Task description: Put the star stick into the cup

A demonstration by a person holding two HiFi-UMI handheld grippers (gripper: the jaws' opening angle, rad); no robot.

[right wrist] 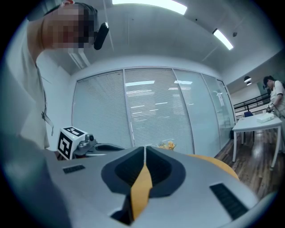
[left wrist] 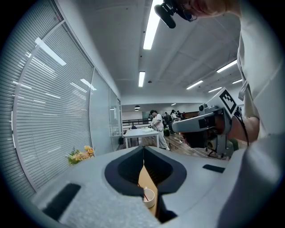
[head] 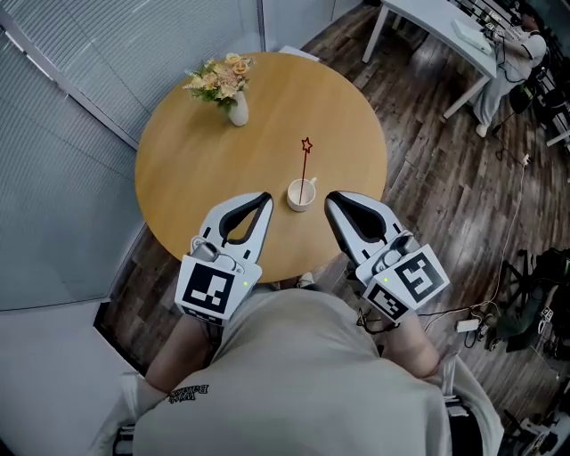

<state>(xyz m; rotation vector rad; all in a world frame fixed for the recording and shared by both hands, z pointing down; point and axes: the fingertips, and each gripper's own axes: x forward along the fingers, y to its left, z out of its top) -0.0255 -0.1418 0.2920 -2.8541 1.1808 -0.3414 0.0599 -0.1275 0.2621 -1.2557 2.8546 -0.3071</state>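
on the round wooden table (head: 196, 160), a small white cup (head: 302, 194) is seen near the edge closest to the person, and the star stick (head: 305, 164) is stood inside it, its thin red shaft rising almost upright with the red star outline at the top. the cup is flanked by the two grippers: the left gripper (head: 265, 199) is held just beside it on one side and the right gripper (head: 330, 199) just beside it on the other, neither touching the cup or the stick. the fingers of the left gripper are pressed together at their tips with nothing pinched between them; through the slot lower down in its own view, only a strip of tabletop and the cup with the stick are seen. the fingers of the right gripper are likewise pressed together at the tips and nothing is held, only tabletop being visible through the slot. a white vase of pale flowers (head: 228, 82) is set at the far side of the table, well apart from the cup, with bare tabletop between them. a wall of blinds (head: 98, 62) is found to the left of the table. a white desk (head: 436, 22) is placed on the dark plank floor (head: 445, 169) beyond, with a person (head: 525, 49) beside it, and cables (head: 468, 322) are strewn on the floor at the right.
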